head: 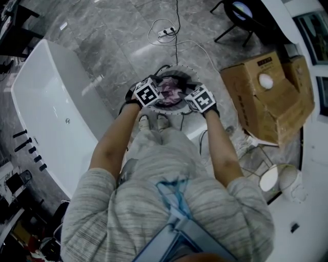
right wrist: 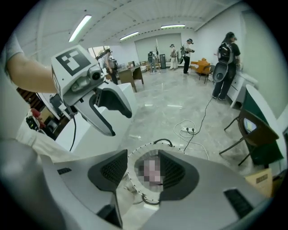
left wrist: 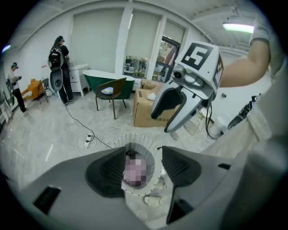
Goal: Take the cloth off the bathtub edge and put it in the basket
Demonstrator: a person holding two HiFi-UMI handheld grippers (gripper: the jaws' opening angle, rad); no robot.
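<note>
A round white basket (head: 190, 71) stands on the grey floor in front of the person's feet. A pinkish cloth (head: 171, 92) lies bunched inside it. Both grippers hang side by side above the basket. My left gripper (head: 149, 94) is over its left rim, my right gripper (head: 201, 100) over its right rim. In the left gripper view, the left gripper (left wrist: 144, 168) is open with an empty gap, and the cloth (left wrist: 135, 173) and basket (left wrist: 135, 140) show far below. The right gripper (right wrist: 143, 173) is likewise open above the cloth (right wrist: 152, 170).
A white bathtub (head: 51, 107) runs along the left. Opened cardboard boxes (head: 266, 97) sit at the right. A power strip with cables (head: 166, 31) lies beyond the basket, and a black chair (head: 238, 13) stands farther back. People stand far off in both gripper views.
</note>
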